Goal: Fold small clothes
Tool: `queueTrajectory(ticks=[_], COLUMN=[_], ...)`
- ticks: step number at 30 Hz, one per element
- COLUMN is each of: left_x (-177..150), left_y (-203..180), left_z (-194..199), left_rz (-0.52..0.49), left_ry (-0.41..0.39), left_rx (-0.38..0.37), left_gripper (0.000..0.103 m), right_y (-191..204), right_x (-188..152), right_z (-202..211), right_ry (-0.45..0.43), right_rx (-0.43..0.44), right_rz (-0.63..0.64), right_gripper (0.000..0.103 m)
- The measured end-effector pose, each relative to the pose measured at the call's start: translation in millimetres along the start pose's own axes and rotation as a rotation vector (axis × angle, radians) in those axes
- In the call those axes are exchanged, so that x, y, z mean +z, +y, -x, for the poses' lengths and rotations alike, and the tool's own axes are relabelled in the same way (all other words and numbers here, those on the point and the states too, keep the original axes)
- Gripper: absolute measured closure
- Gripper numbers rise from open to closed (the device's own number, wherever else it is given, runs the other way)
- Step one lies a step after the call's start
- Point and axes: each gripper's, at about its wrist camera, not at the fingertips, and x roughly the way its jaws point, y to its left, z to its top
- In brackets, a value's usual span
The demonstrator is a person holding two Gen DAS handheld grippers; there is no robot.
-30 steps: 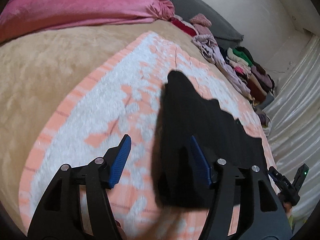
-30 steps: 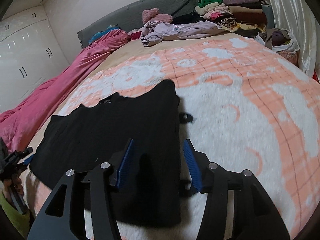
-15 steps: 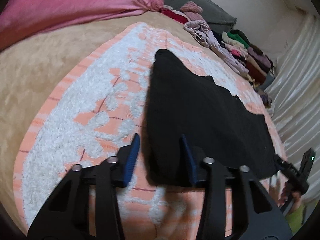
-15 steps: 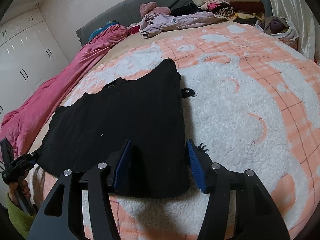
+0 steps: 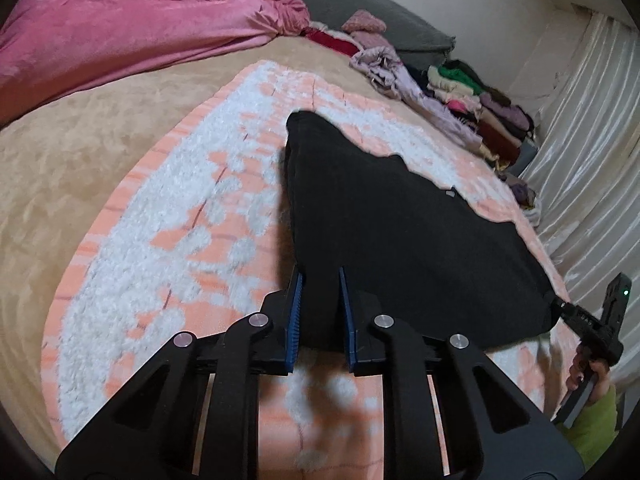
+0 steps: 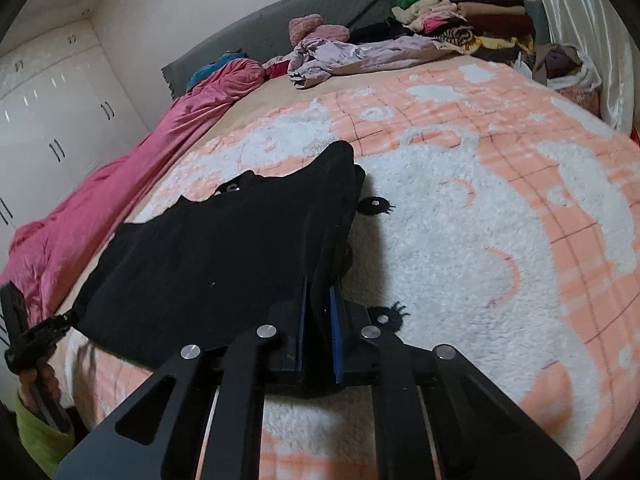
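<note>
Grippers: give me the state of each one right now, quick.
Left gripper: closed on the near corner of the black garment, jaws just closing.
Right gripper: closed on the garment's other near corner.

Left claw (image 5: 319, 276), right claw (image 6: 319, 288) — black frames, blue ribbed pads, silver pivot screws; lime-green sleeve (image 5: 596, 428).

Both wrist views close, angled down; share black garment (image 5: 400, 232) from opposite corners.

One black garment (image 5: 400, 232), two grippers: left gripper (image 5: 320, 312), right gripper (image 6: 318, 320).
</note>
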Motion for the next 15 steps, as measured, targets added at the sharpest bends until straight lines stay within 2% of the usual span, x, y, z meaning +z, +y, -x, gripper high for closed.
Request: queueTrajectory(ticks=[5,7,10,15], left_x=[-4.5,-5.3,-5.6,-3.3], left_y=[11.3,18.4,22.7,16.6], left_z=[-14.3,-18.6,-15.2,-3.0], left_rz=[0.041,0.068,0.088,0.056], left_ry=[0.063,0.074,0.064,0.004], left_rx=[0.013,0.005,-0.003,0.023], left_gripper=[0.089,0.082,0.076,0.074], right_y=[-10.6,-12.0,-10.2,-6.8], right_x=[-12.4,-15.0,-13.9,-10.4], right_z=[-12.8,-14.1,-11.9,1.1], right_ry=[0.047,0.044,0.042,0.013], right_rx=[-0.020,-0.024,-0.043,-0.064], right_rz=[-0.037,-0.049,-0.052,-0.038], right_gripper=[0.091,0.089,0.083,0.073])
